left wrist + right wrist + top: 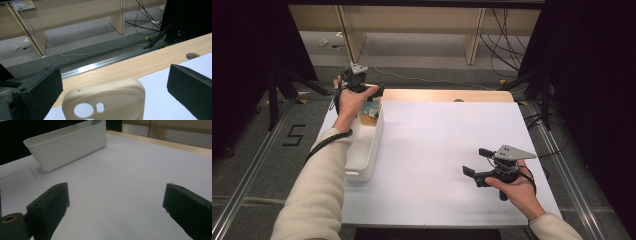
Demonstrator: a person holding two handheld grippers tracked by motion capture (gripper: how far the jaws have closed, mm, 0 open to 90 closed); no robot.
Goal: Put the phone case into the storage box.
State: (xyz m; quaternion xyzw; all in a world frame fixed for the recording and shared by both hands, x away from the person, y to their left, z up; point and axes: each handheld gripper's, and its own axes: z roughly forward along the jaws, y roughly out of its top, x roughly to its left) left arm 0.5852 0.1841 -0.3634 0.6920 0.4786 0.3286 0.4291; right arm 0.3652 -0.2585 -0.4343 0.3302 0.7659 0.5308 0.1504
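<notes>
One white bin [368, 150] stands at the left edge of the one white table [447, 150], and the left gripper [371, 93] hovers over its far end with jaws apart. One beige phone case [107, 100], with two cutouts visible, sits between those jaws without touching either, above the table's far wooden edge. The right gripper [476, 161] rests low over the table's near right area, jaws apart and holding nothing, well apart from the bin.

beige phone case [110, 100], white bin [367, 145]
</notes>
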